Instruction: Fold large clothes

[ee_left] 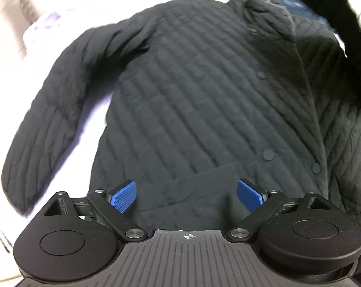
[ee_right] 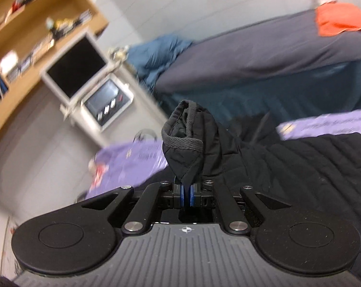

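Note:
A black quilted jacket (ee_left: 204, 91) lies front up on a pale sheet, collar at the far end, one sleeve (ee_left: 49, 119) stretched out to the left. My left gripper (ee_left: 186, 197) is open above the jacket's lower hem, its blue pads apart and empty. My right gripper (ee_right: 186, 193) is shut on a sleeve cuff (ee_right: 185, 138) of the jacket and holds it lifted; the cuff stands up above the fingers. The rest of the jacket (ee_right: 311, 167) lies below and to the right.
A lilac sheet (ee_right: 132, 157) covers the surface under the jacket. Behind stands a bed with a grey and blue cover (ee_right: 264, 55) and an orange cloth (ee_right: 340, 19). A wooden shelf (ee_right: 37, 24) and a white unit (ee_right: 84, 76) stand at the left.

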Motion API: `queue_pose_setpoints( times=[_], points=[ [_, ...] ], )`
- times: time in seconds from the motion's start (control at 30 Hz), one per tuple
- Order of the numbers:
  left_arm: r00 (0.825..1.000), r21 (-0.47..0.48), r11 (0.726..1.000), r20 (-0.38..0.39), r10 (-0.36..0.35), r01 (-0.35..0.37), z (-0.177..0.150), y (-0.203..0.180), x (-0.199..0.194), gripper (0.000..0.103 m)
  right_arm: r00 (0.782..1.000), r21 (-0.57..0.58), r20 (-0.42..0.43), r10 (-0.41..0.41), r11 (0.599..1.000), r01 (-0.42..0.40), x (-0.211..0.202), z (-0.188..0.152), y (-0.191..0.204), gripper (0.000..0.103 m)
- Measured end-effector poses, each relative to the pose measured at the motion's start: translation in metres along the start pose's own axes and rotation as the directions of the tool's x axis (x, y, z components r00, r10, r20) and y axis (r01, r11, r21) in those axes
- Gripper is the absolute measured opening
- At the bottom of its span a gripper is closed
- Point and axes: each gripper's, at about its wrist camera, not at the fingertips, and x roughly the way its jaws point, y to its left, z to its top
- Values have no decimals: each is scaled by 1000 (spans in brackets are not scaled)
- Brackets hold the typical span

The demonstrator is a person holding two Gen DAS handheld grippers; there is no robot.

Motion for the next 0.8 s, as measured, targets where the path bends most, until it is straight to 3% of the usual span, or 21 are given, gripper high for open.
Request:
queue_pose_setpoints(
  times=[0.23, 0.37, 0.43, 0.47, 0.5, 0.57, 0.63, 0.7, 0.8],
  points=[
    [999, -41, 999, -28, 25, -26, -13, 22, 8, 103, 994, -64, -85, -69, 996, 64, 66, -33, 27, 8],
    [999, -66, 997, -37, 26, -28, -17, 31, 10, 103, 983, -105, -147, -111, 990, 96, 95, -41, 27, 14],
    [999, -77, 997, -39, 21, -24, -16, 34, 11, 103, 976, -126, -181, -125, 987, 103, 106, -48, 24, 23],
    [999, -79, 997, -39, 20, -23, -14, 35, 11, 103, 971, -129, -201, -129, 986, 105, 110, -50, 23, 38],
    [999, -81, 997, -37, 19, -22, -13, 35, 12, 103, 965, -128, -222, -139, 985, 112, 114, -54, 21, 61],
    [999, -76, 997, -30, 20, -22, -8, 35, 13, 103, 952, -113, -246, -181, 981, 157, 111, -56, 18, 84],
    [999, -67, 997, -20, 27, -28, -1, 32, 14, 103, 959, -70, -218, -179, 983, 168, 93, -54, 16, 84],
    [999, -58, 998, -11, 36, -36, 9, 29, 16, 103, 970, -30, -181, -164, 987, 161, 69, -49, 11, 93],
    [998, -50, 998, 41, 44, -42, 30, 25, 15, 103, 976, -49, -110, -188, 982, 184, 34, -47, -1, 100]
  ],
)
